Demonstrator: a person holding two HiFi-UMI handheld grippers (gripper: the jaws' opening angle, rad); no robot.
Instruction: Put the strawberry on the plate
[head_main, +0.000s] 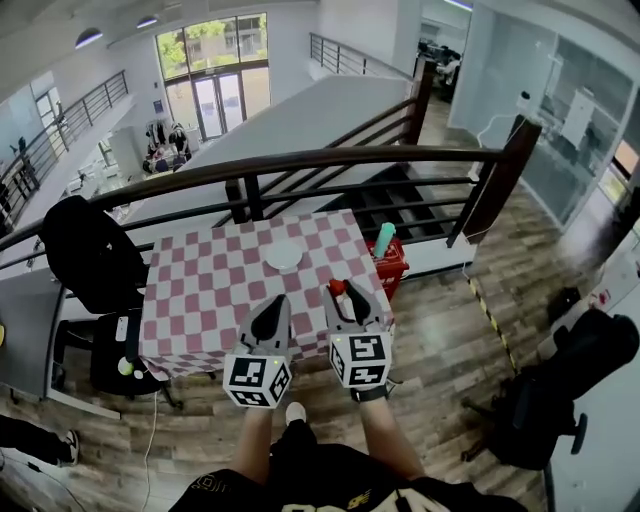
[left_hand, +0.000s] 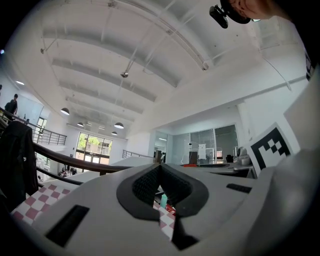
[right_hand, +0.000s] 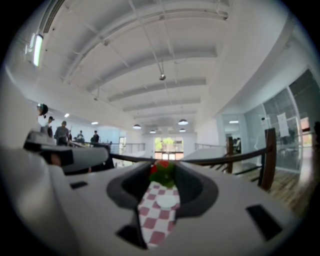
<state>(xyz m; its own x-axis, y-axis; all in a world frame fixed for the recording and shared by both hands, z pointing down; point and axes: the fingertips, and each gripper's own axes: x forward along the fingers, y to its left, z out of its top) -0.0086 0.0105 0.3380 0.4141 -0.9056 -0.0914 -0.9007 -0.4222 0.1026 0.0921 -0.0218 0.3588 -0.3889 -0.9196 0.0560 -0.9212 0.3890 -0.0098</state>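
Right tool (head_main: 340, 294) pinches the strawberry (right_hand: 161, 170) at its very tips, left tool (head_main: 275, 304) pressed together empty, so if that hold slackens I drop it short of the plate (head_main: 284, 257).

This is an open-plan office building, seen from an upper landing. A dark railing (head_main: 300, 160) crosses the middle of the head view with stairs (head_main: 400, 205) going down behind it, and glass-walled rooms (head_main: 560, 110) fill the upper right. At the upper left, people sit at desks (head_main: 160, 155) on the floor below near tall windows (head_main: 215, 70), and an office chair (head_main: 535, 410) stands at the lower right.
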